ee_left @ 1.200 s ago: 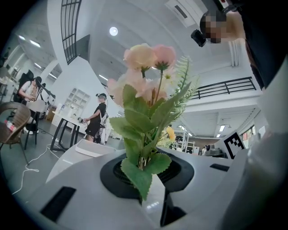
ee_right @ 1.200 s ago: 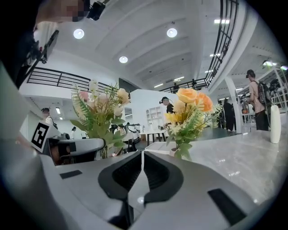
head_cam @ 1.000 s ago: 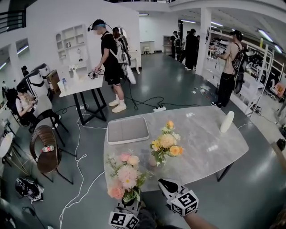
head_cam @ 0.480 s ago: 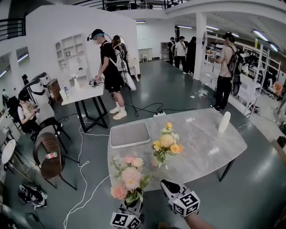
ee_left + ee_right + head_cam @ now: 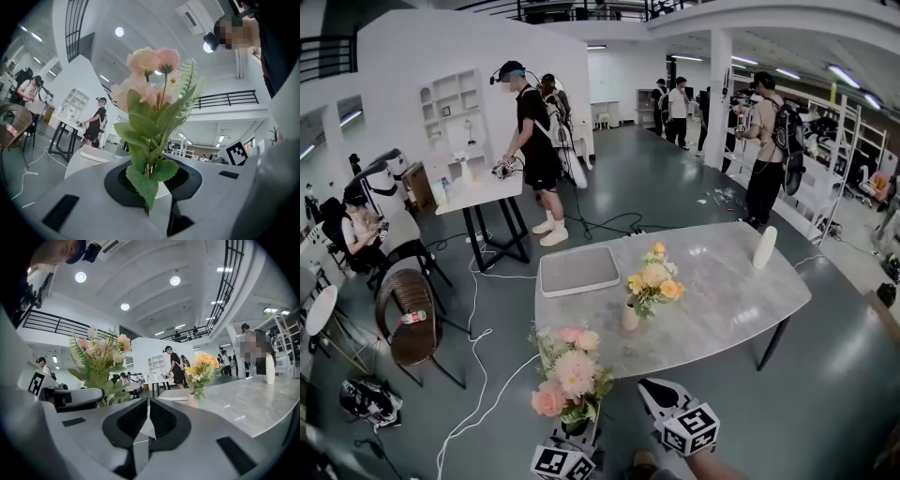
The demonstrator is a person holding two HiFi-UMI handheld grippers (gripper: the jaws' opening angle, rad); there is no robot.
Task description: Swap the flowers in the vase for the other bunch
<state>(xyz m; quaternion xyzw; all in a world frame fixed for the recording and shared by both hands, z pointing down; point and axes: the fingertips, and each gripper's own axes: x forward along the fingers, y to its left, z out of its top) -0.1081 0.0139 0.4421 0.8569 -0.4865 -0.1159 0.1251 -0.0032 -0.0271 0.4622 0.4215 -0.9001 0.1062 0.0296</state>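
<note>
Your left gripper (image 5: 150, 180) has its jaws clamped on the pink bunch (image 5: 567, 375); the right gripper's (image 5: 148, 420) jaws are together, empty. The vase (image 5: 630, 317) holds the yellow bunch (image 5: 653, 281), so the swap is probably unfinished.

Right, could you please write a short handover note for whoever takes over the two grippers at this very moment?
Left gripper: shut on the stems of the pink and peach artificial flower bunch, held upright near the near-left corner of the grey marble-look table.
Right gripper: shut, empty, beside the left one.
The yellow and orange flower bunch stands in the small pale vase mid-table.
Done: pink bunch in hand.
Left, probably: lift the yellow bunch out, then set the pink bunch in the vase.
</note>
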